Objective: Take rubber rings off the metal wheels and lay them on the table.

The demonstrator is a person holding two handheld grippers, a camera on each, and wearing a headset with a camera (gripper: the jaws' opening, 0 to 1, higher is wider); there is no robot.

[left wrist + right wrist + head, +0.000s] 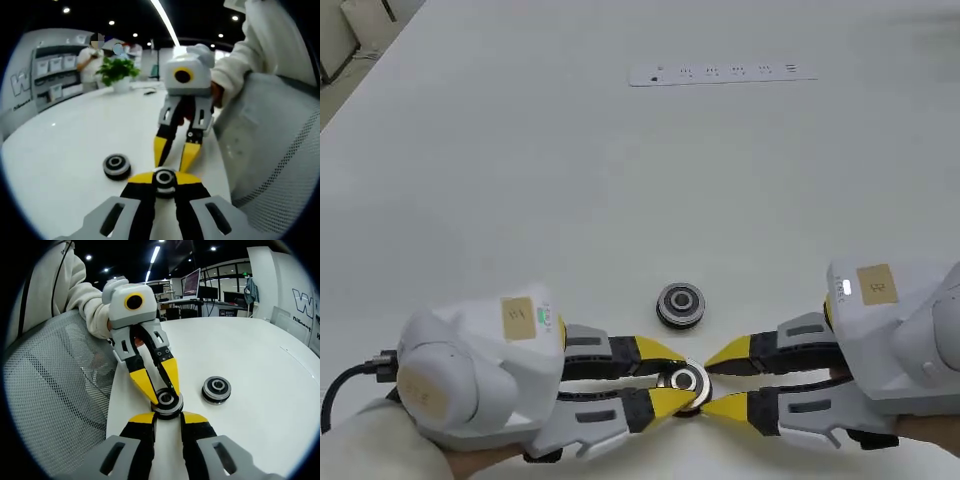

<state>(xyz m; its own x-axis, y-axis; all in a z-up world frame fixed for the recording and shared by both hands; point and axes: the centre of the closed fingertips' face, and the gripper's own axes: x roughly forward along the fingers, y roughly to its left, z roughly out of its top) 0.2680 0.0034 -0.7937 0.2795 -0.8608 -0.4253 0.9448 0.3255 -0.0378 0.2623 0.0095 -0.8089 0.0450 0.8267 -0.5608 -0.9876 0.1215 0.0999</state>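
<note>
Left tongs: your left tongs (666, 378) reach in from the left in the head view. Their yellow tips are closed on either side of the held wheel (165, 181), one above it and one below.
Right tongs: your right tongs (718, 380) come from the opposite side, nose to nose with the left. The gap is narrow and the tips sit against the same wheel's rim. You cannot tell whether they are pinching it or only touching it.
Held wheel: it sits between the four tips at the near edge of the table (570, 200), with a shiny hub and a dark band around the outside.
Second wheel: the second wheel (680, 305) lies flat on the table just beyond the tips, apart from both tongs, its dark outer band on.
Far side: a white power strip (722, 73) lies well away across the table.
Beside you: a mesh chair (50, 405) stands at the table edge.
</note>
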